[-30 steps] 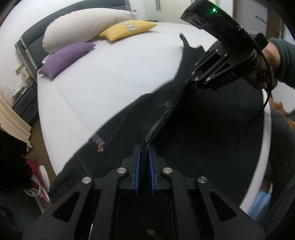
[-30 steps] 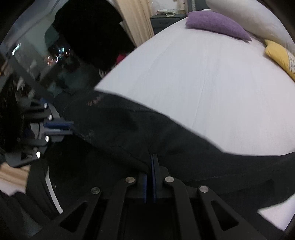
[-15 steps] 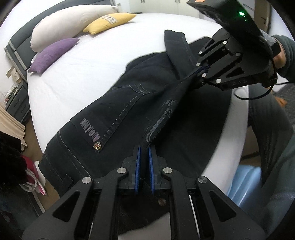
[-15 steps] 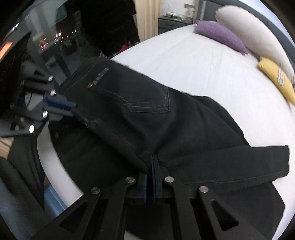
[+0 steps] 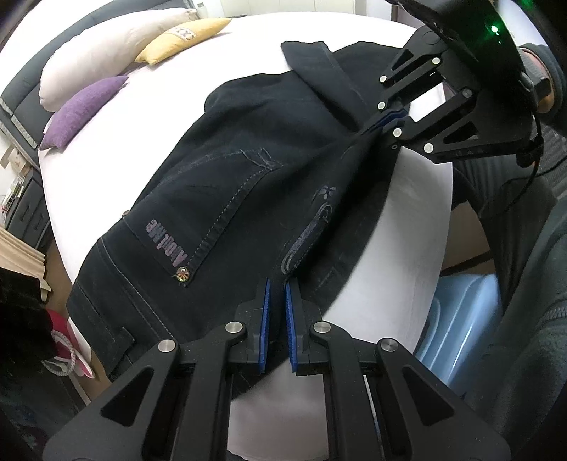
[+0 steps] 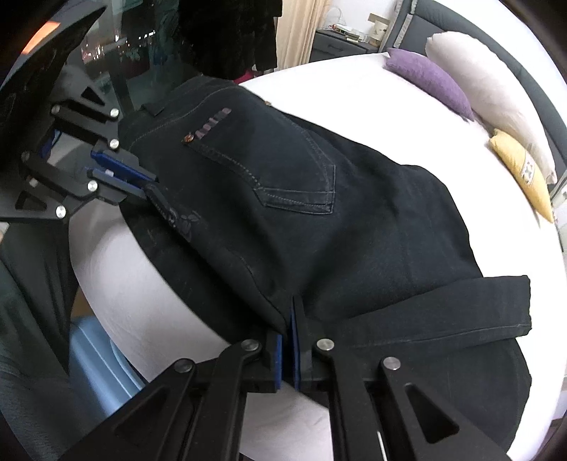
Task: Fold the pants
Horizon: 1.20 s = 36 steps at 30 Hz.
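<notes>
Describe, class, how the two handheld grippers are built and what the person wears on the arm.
Both the left gripper and the right gripper are black, with triangular cut-outs, silver bolts and blue ridged pads. The right one carries a green light and a black cable. The sleeve is dark grey.

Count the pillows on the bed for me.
3, all at the head of the bed: a purple pillow nearest the side, a long white pillow behind it, and a yellow pillow beside the white one. The views show no others.

A white bed (image 5: 149, 117) carries dark pants (image 5: 248, 177) and three pillows (image 5: 106, 60).
</notes>
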Available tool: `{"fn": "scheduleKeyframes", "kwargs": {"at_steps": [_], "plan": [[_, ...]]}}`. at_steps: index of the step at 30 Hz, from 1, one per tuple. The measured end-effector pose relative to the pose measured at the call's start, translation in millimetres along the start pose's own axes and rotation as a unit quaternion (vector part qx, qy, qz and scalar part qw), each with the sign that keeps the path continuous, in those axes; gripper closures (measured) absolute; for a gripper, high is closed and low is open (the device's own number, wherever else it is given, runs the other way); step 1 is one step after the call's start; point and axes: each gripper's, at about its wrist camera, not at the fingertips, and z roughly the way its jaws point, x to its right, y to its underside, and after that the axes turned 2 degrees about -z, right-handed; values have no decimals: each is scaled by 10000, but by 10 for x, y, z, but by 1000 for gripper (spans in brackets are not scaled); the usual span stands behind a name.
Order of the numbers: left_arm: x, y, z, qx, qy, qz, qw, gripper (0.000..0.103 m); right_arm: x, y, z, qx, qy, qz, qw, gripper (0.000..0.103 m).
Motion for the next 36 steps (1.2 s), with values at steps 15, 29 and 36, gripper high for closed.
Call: {"fn": "scheduleKeyframes", "kwargs": {"at_steps": [15,29,36], "plan": [[41,80,125,-34,39,-105,9999,95,-119,250,94,-58,256,-4,9997,97],[96,129,134,114,-118,-388,9991,93,-88,363,101,96,316,309,9990,98],[95,155,93,159,-241,-554,9980,86,-93,457,78,287,456,346,9980,90]]}}
